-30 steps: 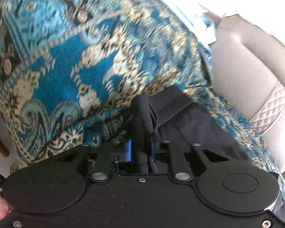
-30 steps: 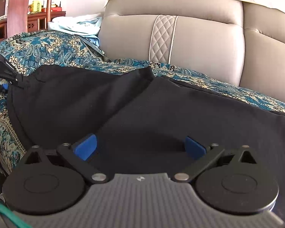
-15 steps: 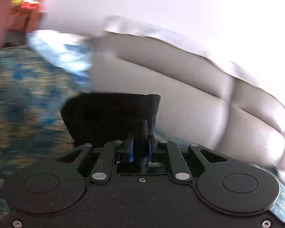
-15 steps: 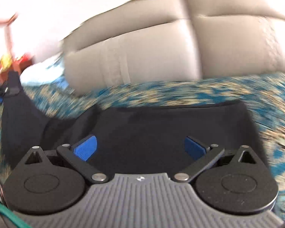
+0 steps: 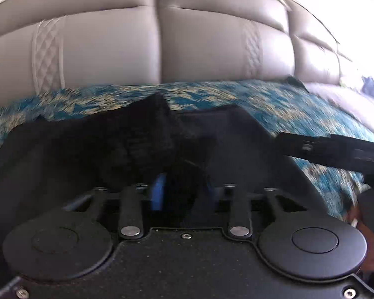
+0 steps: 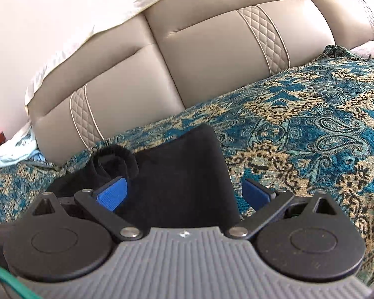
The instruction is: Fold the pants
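Left gripper [image 5: 184,194] jaws opening, black fabric pants [image 5: 112,149] between them; right gripper [image 6: 184,194] spread wide, gripping nothing, over pants.

Left tongs [image 5: 184,191] opening, black pants [image 5: 92,154] between them, patterned blanket [image 5: 281,99], beige sofa [image 5: 107,44]

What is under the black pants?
The black pants lie on a blue and tan patterned blanket spread over the sofa seat; it shows all around them. The part of the blanket beneath the pants is covered, so anything lying there cannot be seen.
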`<state>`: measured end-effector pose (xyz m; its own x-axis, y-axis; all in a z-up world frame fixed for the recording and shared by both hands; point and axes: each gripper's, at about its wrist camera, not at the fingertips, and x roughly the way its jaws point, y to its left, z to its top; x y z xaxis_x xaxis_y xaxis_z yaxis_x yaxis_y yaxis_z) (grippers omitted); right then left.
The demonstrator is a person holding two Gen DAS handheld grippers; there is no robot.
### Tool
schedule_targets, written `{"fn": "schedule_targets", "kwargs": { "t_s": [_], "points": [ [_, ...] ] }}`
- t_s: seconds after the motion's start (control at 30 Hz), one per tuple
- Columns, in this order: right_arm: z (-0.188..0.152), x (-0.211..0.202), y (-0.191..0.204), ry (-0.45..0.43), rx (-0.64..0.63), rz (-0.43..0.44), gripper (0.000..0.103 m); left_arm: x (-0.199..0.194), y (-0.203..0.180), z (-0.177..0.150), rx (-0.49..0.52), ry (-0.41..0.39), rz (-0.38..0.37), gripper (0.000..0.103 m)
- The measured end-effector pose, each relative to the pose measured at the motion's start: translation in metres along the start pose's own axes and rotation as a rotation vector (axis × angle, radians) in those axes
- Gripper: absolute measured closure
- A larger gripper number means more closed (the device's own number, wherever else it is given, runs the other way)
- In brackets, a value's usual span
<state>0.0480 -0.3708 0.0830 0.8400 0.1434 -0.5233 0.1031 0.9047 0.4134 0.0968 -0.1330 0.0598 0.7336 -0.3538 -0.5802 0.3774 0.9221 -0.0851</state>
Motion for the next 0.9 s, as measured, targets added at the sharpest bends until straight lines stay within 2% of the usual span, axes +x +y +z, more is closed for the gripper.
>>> {"fn": "schedule_targets", "kwargs": {
  "t_s": [0.1, 0.17, 0.23, 0.3, 0.33, 0.4, 0.47, 0.6, 0.67, 0.73, 0.8, 0.9],
  "points": [
    [-0.008, -0.004, 0.009, -0.011, -0.015, 0.018, 0.000, -0.022, 0.007, 0.000, -0.015, -0.032, -0.059, 0.055],
    [-0.015, -0.008, 0.019, -0.024, -0.019, 0.048, 0.000, -0.042, 0.019, -0.002, -0.039, -0.062, -0.034, 0.055],
    [-0.021, -0.007, 0.031, -0.028, -0.040, 0.078, 0.000, -0.058, 0.036, -0.006, -0.083, -0.100, 0.024, 0.057],
    [-0.028, -0.005, 0.046, -0.023, -0.093, 0.093, 0.000, -0.075, 0.054, -0.013, -0.145, -0.157, 0.117, 0.076],
    [-0.032, -0.004, 0.054, -0.017, -0.122, 0.097, 0.000, -0.078, 0.062, -0.016, -0.166, -0.173, 0.156, 0.092],
    [-0.041, -0.001, 0.069, -0.012, -0.163, 0.106, 0.000, -0.079, 0.080, -0.021, -0.189, -0.163, 0.236, 0.093],
    [-0.050, 0.002, 0.080, -0.007, -0.187, 0.119, 0.000, -0.077, 0.091, -0.028, -0.196, -0.140, 0.276, 0.093],
    [-0.063, 0.014, 0.095, 0.023, -0.220, 0.058, 0.000, -0.061, 0.104, -0.041, -0.196, -0.064, 0.353, 0.091],
    [-0.063, 0.018, 0.096, 0.010, -0.220, 0.039, 0.000, -0.059, 0.108, -0.051, -0.216, -0.032, 0.369, 0.091],
    [-0.060, 0.022, 0.098, 0.012, -0.219, 0.040, 0.006, -0.057, 0.109, -0.056, -0.225, -0.050, 0.373, 0.091],
    [-0.058, 0.028, 0.100, 0.020, -0.226, 0.052, 0.019, -0.056, 0.109, -0.058, -0.226, -0.052, 0.376, 0.091],
    [-0.057, 0.034, 0.106, 0.023, -0.257, 0.074, 0.032, -0.054, 0.112, -0.058, -0.236, -0.051, 0.373, 0.091]
  ]
}}
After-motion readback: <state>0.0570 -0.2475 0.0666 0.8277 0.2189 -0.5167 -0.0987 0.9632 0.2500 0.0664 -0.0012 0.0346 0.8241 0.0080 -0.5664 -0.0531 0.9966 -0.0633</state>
